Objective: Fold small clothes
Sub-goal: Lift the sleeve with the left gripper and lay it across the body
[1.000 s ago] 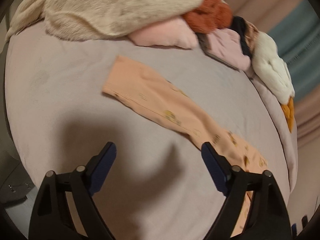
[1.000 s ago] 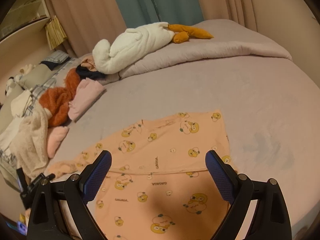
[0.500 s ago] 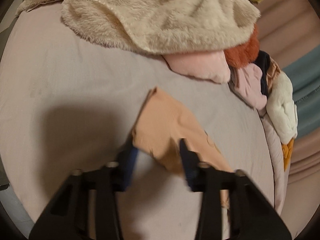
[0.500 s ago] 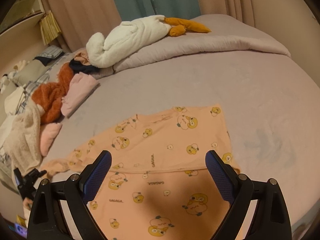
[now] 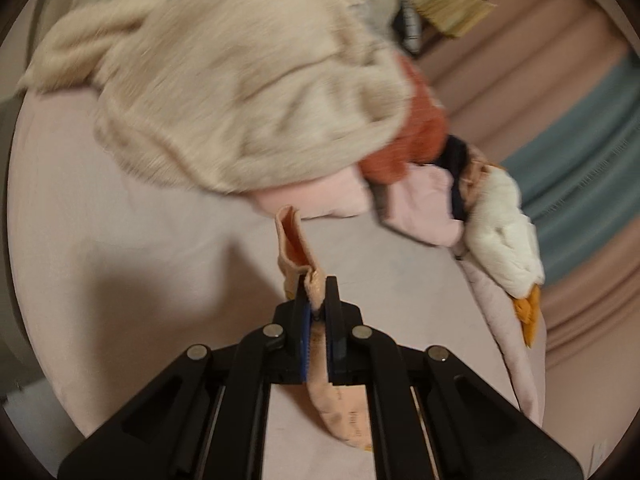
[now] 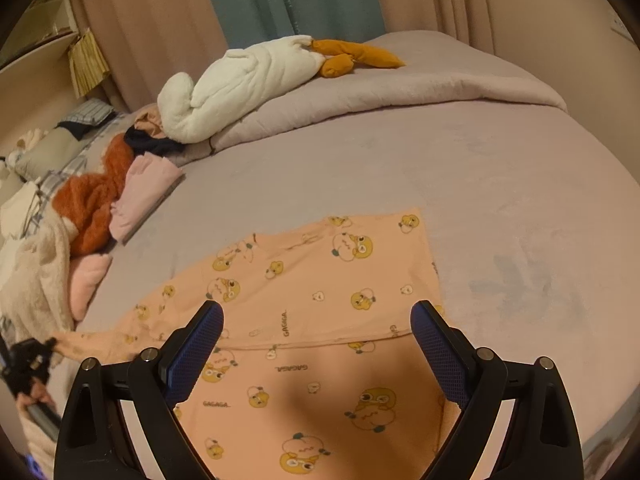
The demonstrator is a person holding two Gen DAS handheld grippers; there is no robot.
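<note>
Left gripper point(image 5: 316, 300) clamped on sleeve point(image 5: 294, 246).
Right gripper point(image 6: 318, 354) gapes wide above my peach shirt point(image 6: 320, 320) on bed point(image 6: 500, 184).

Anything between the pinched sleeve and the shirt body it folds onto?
Nothing visible. The left gripper is shut on the sleeve end; the peach shirt lies flat on the bed. The right gripper hangs open above its lower part. The clothes pile sits off to the side.

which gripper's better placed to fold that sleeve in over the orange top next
Left. The left gripper is already shut on the sleeve end, lifted off the bed. The right gripper hangs open over the orange top, holding nothing, so it could probably just steady the body.
</note>
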